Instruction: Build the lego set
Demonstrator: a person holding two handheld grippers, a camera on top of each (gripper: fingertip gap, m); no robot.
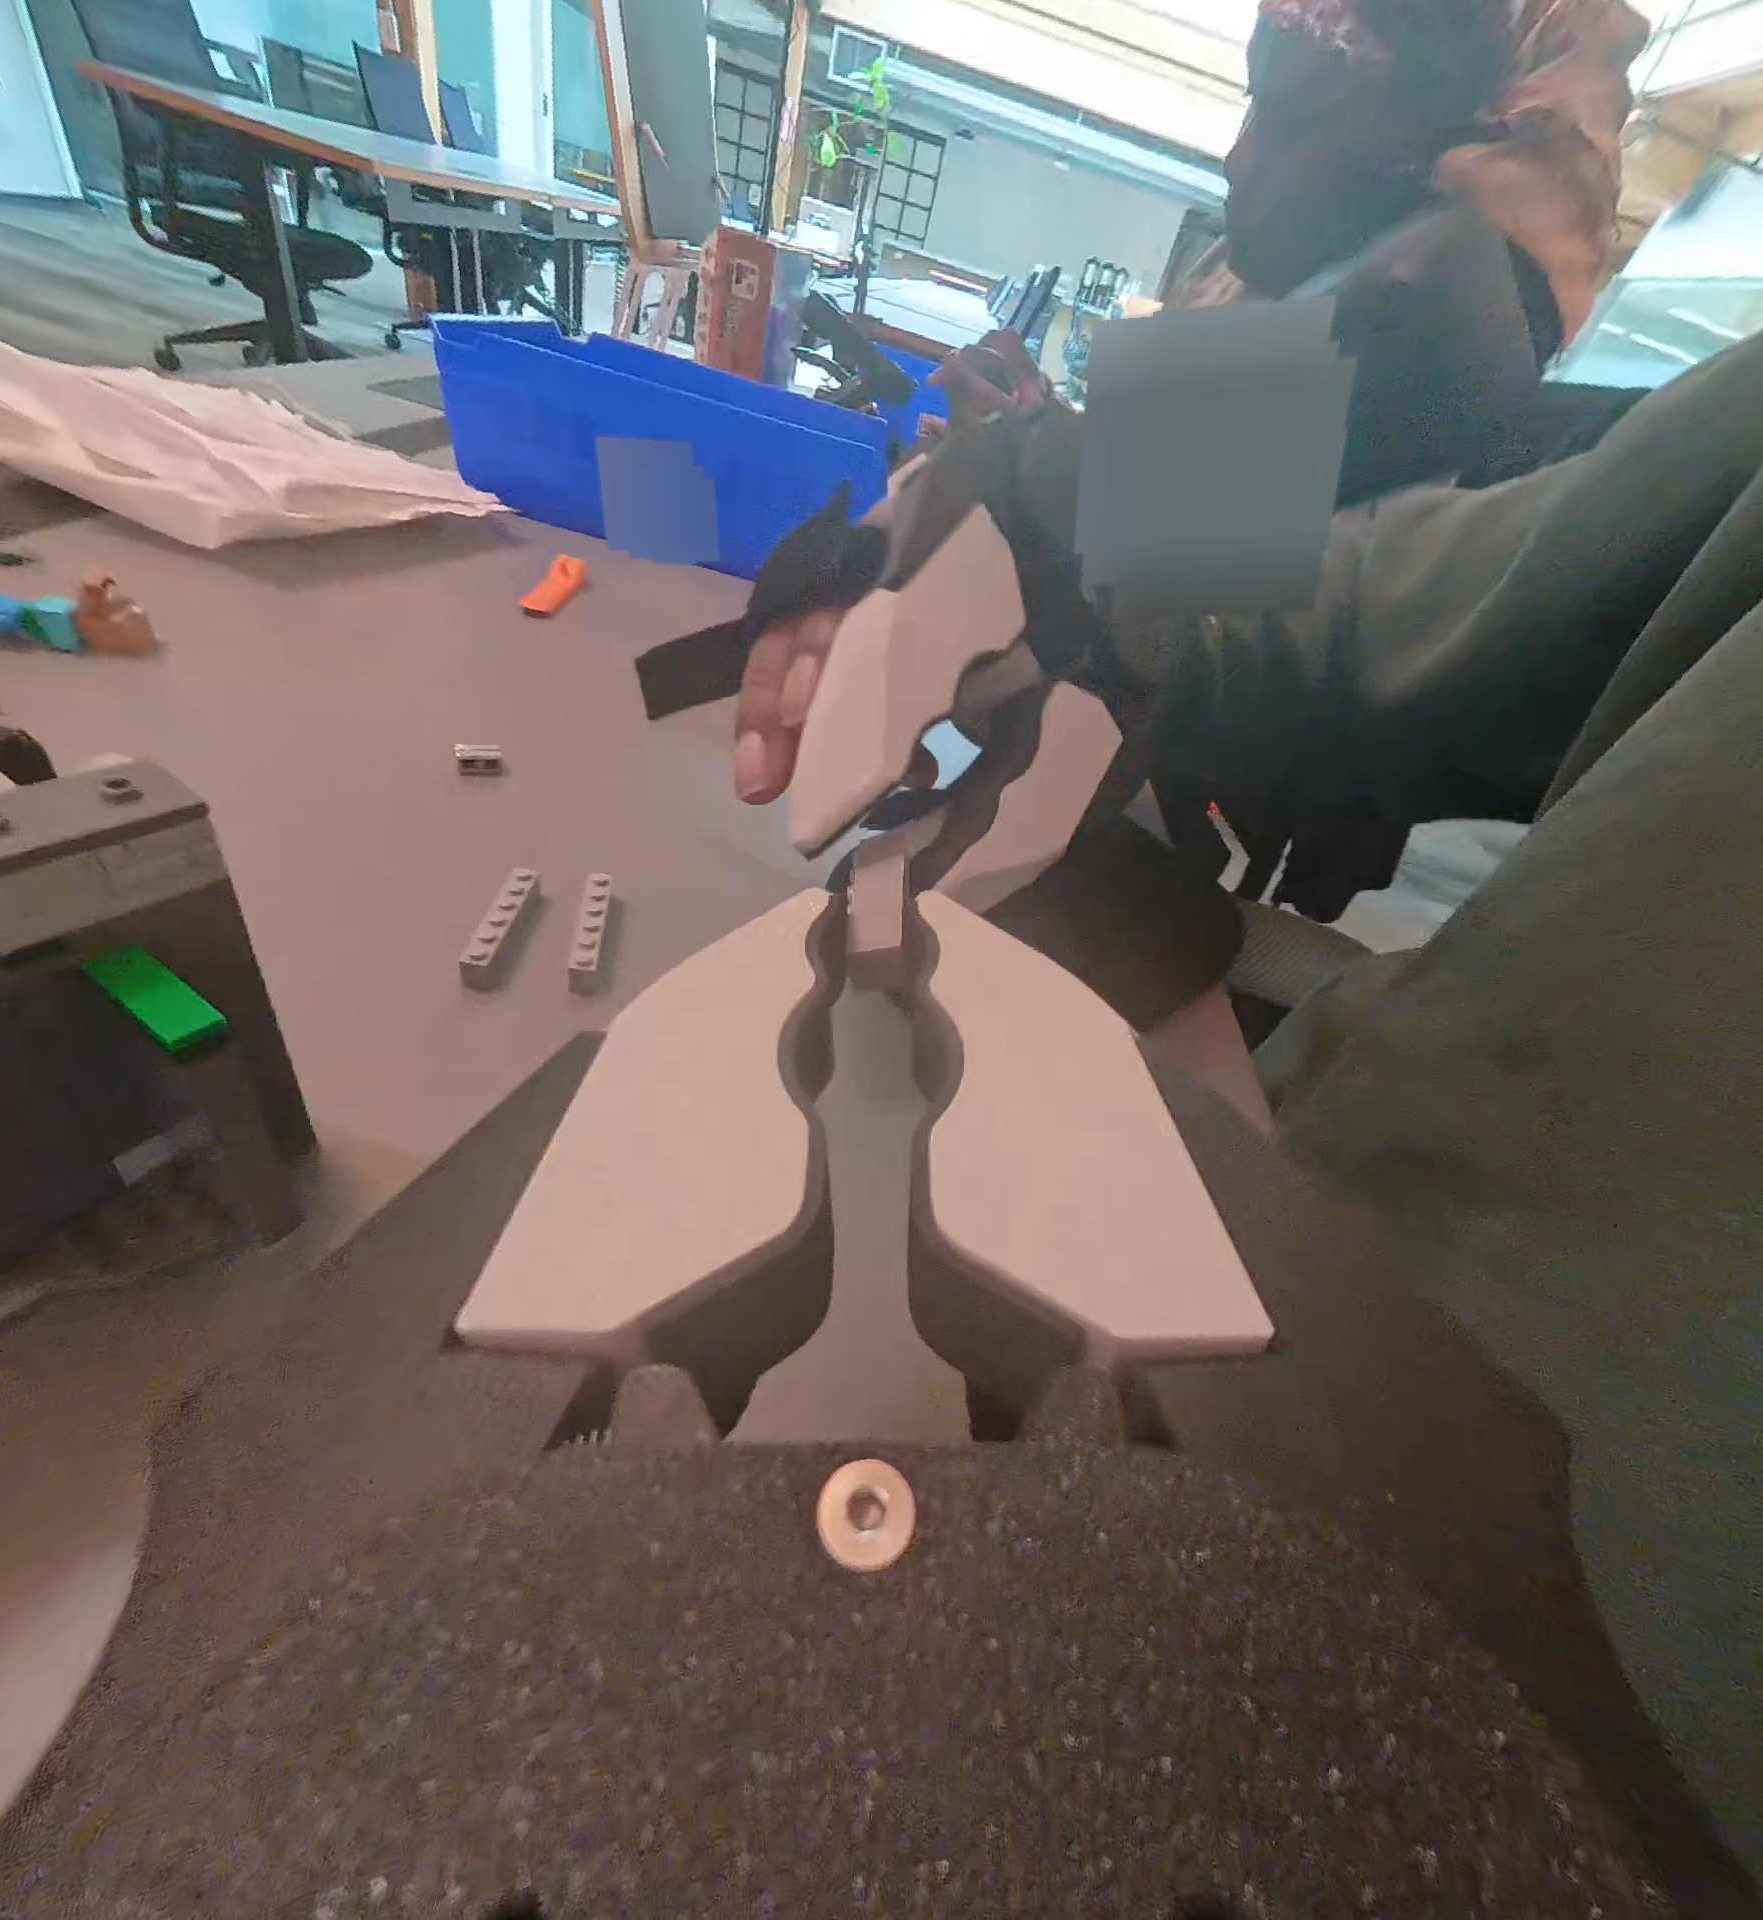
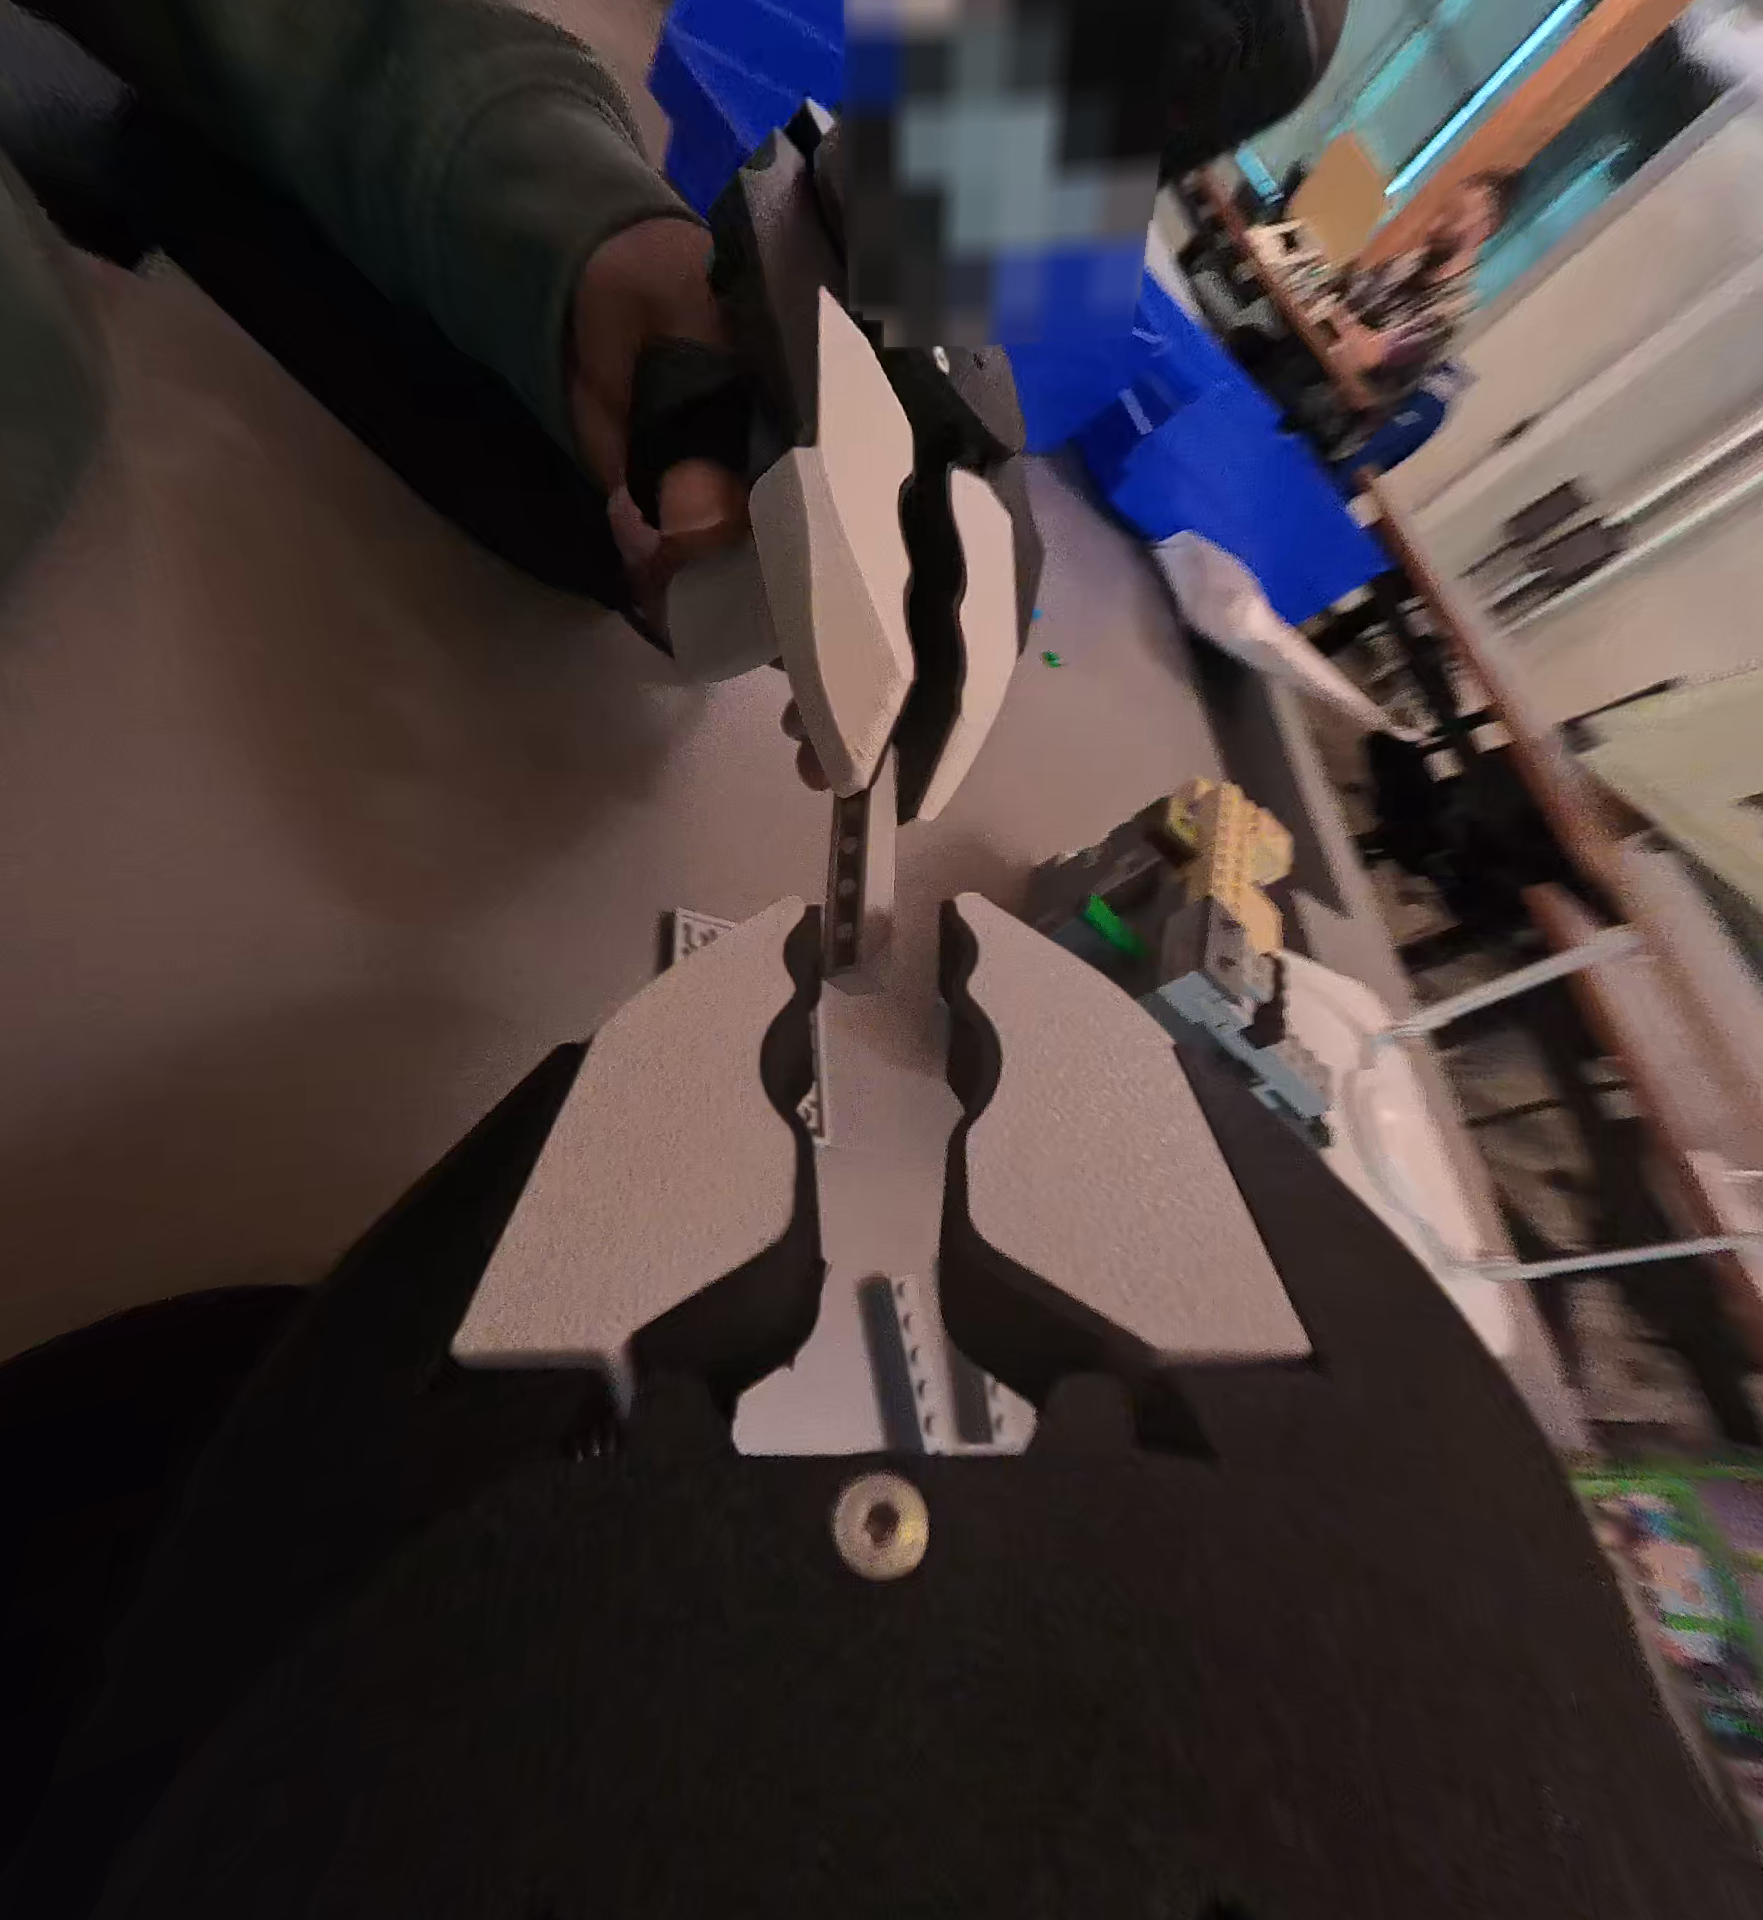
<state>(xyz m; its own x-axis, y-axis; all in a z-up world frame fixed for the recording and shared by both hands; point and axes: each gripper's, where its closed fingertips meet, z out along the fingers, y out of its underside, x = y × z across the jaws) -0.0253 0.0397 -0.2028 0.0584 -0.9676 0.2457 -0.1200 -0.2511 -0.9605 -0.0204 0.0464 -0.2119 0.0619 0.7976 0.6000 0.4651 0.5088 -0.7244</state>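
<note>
While the left claw (image 1: pixel 875 902) is squeezing one end of a long grey brick (image 1: pixel 879 927), both of its fingertips are pressing on the brick's sides. The brick is sticking out in the air above the grey table (image 1: pixel 357 707) and is not touching it. Its other end is reaching in between the fingertips of the right claw (image 2: pixel 877 920). The right claw is standing open: the brick is sitting close to one finger (image 2: pixel 742 1008), and a gap is showing between the brick and the other finger (image 2: pixel 1033 1008). So only the left claw is holding the brick. The two claws are pointing at each other, almost tip to tip. A hand (image 1: pixel 775 717) is curling around the right claw, with a dark green sleeve (image 1: pixel 1479 582) behind it.

On the table, off to the left of the claws, two more long grey bricks (image 1: pixel 500 928) (image 1: pixel 591 932) are lying side by side, near each other but not touching. A tiny grey piece (image 1: pixel 477 758) is lying farther back, and an orange piece (image 1: pixel 553 584) is lying beyond that. A blue bin (image 1: pixel 648 447) is standing at the back, with a pile of white paper (image 1: pixel 181 457) beside it. At the left edge a dark grey brick building (image 1: pixel 77 862) is standing, and a flat green piece (image 1: pixel 155 1000) is poking out under its top. Little coloured pieces (image 1: pixel 25 618) are lying behind it.
</note>
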